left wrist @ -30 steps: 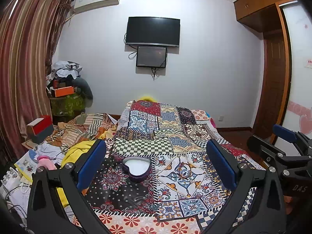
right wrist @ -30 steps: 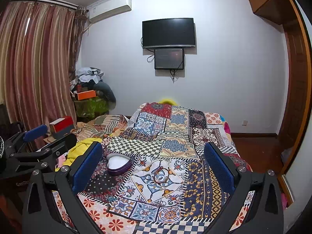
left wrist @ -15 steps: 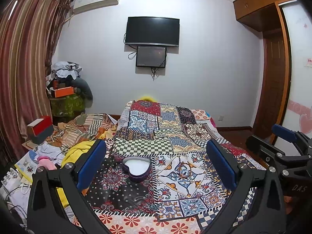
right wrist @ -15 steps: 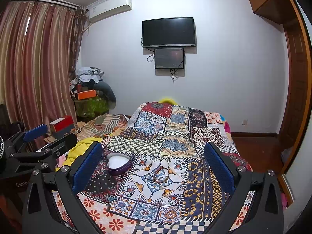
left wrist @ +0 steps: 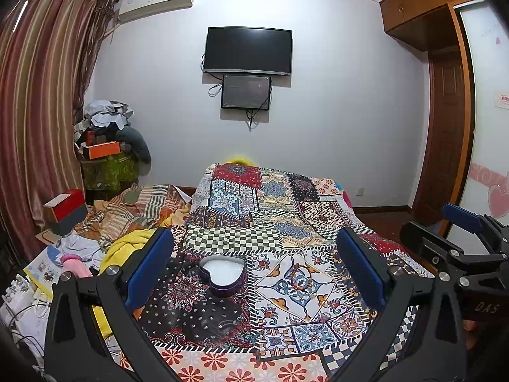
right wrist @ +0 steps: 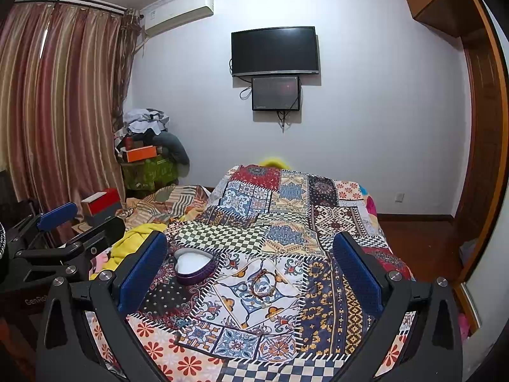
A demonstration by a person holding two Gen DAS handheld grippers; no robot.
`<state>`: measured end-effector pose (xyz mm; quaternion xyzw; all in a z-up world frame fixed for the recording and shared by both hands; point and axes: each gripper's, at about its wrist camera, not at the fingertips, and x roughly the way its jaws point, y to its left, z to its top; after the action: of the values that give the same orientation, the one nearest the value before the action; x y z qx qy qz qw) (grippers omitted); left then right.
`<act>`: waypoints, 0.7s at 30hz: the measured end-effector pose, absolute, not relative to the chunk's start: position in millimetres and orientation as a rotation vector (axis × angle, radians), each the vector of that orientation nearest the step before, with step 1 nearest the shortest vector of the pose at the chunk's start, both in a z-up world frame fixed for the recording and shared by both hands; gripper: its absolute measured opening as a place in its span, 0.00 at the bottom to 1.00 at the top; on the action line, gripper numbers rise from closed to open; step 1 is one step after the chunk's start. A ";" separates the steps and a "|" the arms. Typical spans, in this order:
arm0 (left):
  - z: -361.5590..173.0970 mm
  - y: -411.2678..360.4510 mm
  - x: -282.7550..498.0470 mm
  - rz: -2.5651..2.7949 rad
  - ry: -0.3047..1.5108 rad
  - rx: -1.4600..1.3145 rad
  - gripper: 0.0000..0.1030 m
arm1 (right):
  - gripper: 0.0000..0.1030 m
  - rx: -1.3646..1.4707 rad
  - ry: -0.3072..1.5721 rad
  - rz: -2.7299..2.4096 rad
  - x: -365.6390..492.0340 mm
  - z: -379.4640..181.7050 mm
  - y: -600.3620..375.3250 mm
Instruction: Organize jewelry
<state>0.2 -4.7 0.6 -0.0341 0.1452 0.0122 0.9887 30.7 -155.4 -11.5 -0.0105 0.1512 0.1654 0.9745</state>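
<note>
Bracelet [right wrist: 265, 281] barely shows against busy quilt [right wrist: 286, 222]; both tools gape, empty.

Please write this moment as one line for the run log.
left tongs: open, empty | right tongs: open, empty | heart box: open on quilt | bracelet: on quilt

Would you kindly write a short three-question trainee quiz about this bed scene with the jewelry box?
1. True or false: the left claw is shut on the heart-shaped box.
2. What lies on the quilt to the right of the box: A) bracelet, B) watch, C) comb?
3. Fill in: the box is open and its lining looks ____.

Key: 1 false; 2 A; 3 white.
</note>
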 end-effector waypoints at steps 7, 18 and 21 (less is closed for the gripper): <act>0.0 -4.7 -0.1 0.024 0.294 -0.069 1.00 | 1.00 -0.018 0.315 0.333 33.1 -14.5 -155.2; -2.6 -4.4 1.6 0.025 0.299 -0.071 1.00 | 1.00 -0.020 0.327 0.331 34.7 -13.3 -154.9; -5.2 -2.3 4.5 0.030 0.304 -0.076 1.00 | 1.00 -0.021 0.334 0.328 37.6 -14.3 -154.9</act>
<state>4.5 -2.3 -5.2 -0.0377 0.1516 0.0148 0.9876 37.6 -154.9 -14.3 -0.0105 0.1657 0.1626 0.9726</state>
